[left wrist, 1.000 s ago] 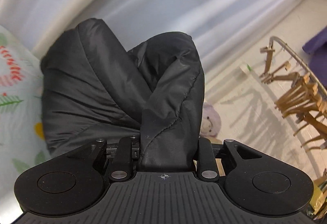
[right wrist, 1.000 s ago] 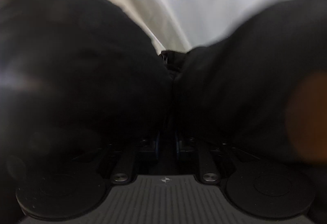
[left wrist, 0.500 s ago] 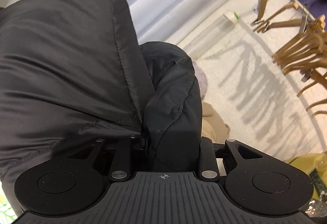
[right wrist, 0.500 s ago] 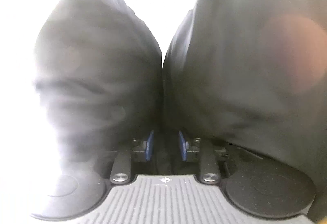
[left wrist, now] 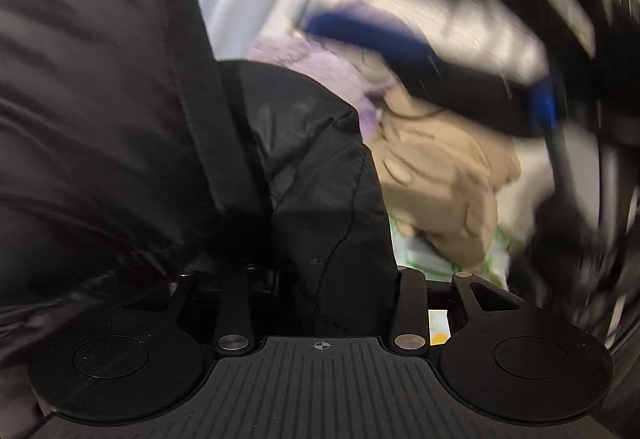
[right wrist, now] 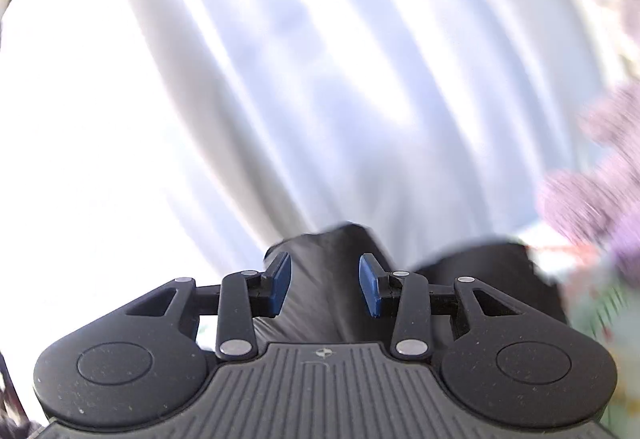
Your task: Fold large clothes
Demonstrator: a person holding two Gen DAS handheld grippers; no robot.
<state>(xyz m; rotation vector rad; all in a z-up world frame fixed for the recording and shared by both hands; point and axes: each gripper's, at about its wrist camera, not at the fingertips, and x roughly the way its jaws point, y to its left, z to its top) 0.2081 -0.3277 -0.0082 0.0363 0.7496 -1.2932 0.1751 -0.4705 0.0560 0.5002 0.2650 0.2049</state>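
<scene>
A black padded jacket point(left wrist: 120, 127) fills the left half of the left wrist view. A thick fold of it sits between the fingers of my left gripper point(left wrist: 332, 279) and hides the pads; the jaws are opening, and the fold still fills the gap. In the right wrist view my right gripper point(right wrist: 324, 279) has its jaws opening. Its blue pads point(right wrist: 280, 279) stand apart and free of the cloth. A ridge of the black jacket point(right wrist: 324, 259) lies beyond and below them. A blurred gripper with blue pads point(left wrist: 540, 107) crosses the left view's upper right.
A beige soft item point(left wrist: 440, 175) and a lilac plush point(left wrist: 320, 63) lie on a patterned sheet point(left wrist: 416, 259) right of the jacket. A white curtain point(right wrist: 320, 79) fills the right wrist view, with the lilac plush point(right wrist: 592, 175) blurred at its right edge.
The right jaws have parted and let go of the jacket, and the jacket has dropped low in that view. The left view has swung right, bringing a blurred gripper into sight.
</scene>
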